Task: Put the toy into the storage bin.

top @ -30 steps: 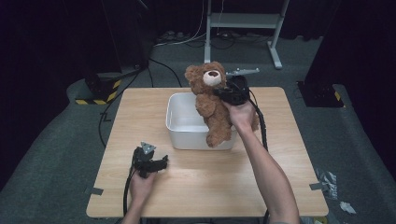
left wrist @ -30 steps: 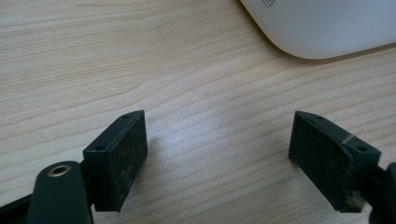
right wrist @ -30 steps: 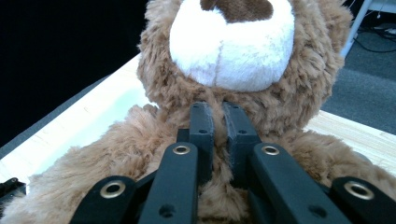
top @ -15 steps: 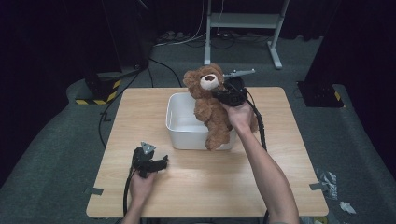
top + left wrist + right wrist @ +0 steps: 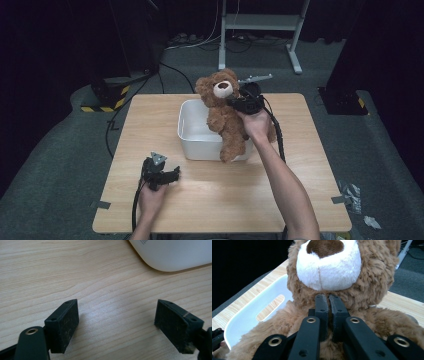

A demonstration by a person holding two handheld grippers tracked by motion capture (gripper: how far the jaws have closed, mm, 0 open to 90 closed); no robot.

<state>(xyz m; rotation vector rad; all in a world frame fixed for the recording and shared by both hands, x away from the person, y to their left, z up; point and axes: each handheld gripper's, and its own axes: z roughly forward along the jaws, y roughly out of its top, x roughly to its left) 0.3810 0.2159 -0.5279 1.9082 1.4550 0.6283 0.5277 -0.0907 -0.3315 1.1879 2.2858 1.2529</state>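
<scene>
A brown teddy bear (image 5: 226, 115) with a white muzzle hangs upright over the right side of a white plastic tub (image 5: 192, 131); one leg dangles over the tub's front rim. My right gripper (image 5: 239, 102) is shut on the bear at its neck. In the right gripper view the two jaws pinch the fur just under the muzzle of the teddy bear (image 5: 329, 267), with the tub (image 5: 249, 315) behind. My left gripper (image 5: 162, 172) rests low on the table near its front left, open with nothing between its jaws (image 5: 116, 325).
The wooden table (image 5: 150, 125) carries the tub at its middle. The tub's rounded corner (image 5: 172, 255) lies just ahead of the left gripper. Cables, a metal stand (image 5: 260, 25) and dark equipment stand on the grey floor behind.
The right gripper has carried the bear slightly left and lower, over the tub. The left gripper has stayed still.
</scene>
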